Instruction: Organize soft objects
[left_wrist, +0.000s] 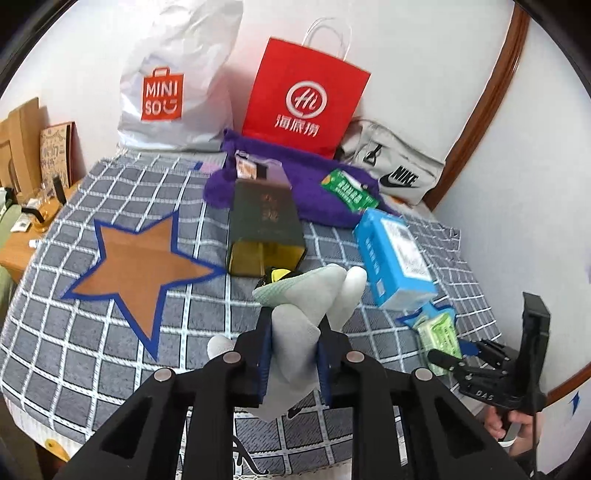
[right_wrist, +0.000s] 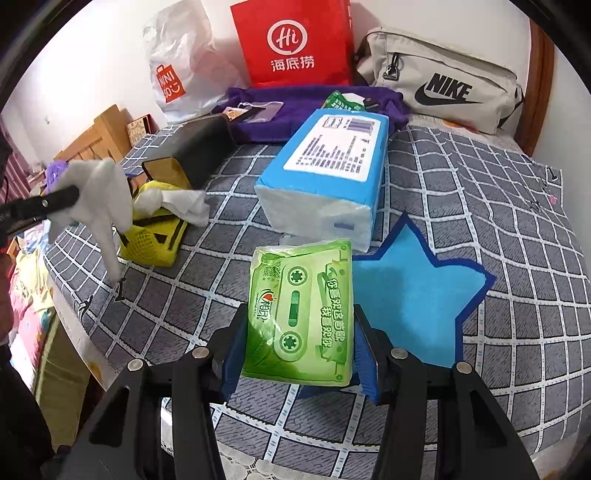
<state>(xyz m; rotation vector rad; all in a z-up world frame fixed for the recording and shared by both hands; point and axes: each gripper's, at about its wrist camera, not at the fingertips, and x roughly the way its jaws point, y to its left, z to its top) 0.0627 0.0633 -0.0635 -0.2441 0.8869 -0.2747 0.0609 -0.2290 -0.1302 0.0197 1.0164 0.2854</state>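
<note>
1. We see our left claw (left_wrist: 291, 354) clamped on a pair of pale grey socks (left_wrist: 314, 306); the toes stick out past the blue pads and one end hangs below.
2. In the right wrist view the same socks (right_wrist: 98, 195) hang clear of the bed, held up at the left edge of the picture above the checked grey bedspread (right_wrist: 480, 192).
3. Our right claw (right_wrist: 297, 343) grips a green tissue pack (right_wrist: 301, 314) printed with a cassette; both blue pads press on its sides.
4. That pack sits just beside a blue star patch (right_wrist: 413, 302) on the bedspread, and its far end is close to a large blue pack of tissues (right_wrist: 328, 170).
5. A brown star patch (left_wrist: 144, 266) with a blue border lies on the bedspread to the left of the socks in the left wrist view.
6. A dark green box (left_wrist: 264, 225) lies on its side beyond the socks, its open end facing us.
7. A yellow mesh item (right_wrist: 155, 236) with crumpled white tissue on it lies in front of that box.
8. At the back, a purple fluffy cloth (left_wrist: 325, 206) carries another green pack (left_wrist: 349, 194).
9. Behind the cloth stand a red paper bag (left_wrist: 306, 96), a white Miniso bag (left_wrist: 173, 81) and a grey Nike bag (right_wrist: 443, 81).
</note>
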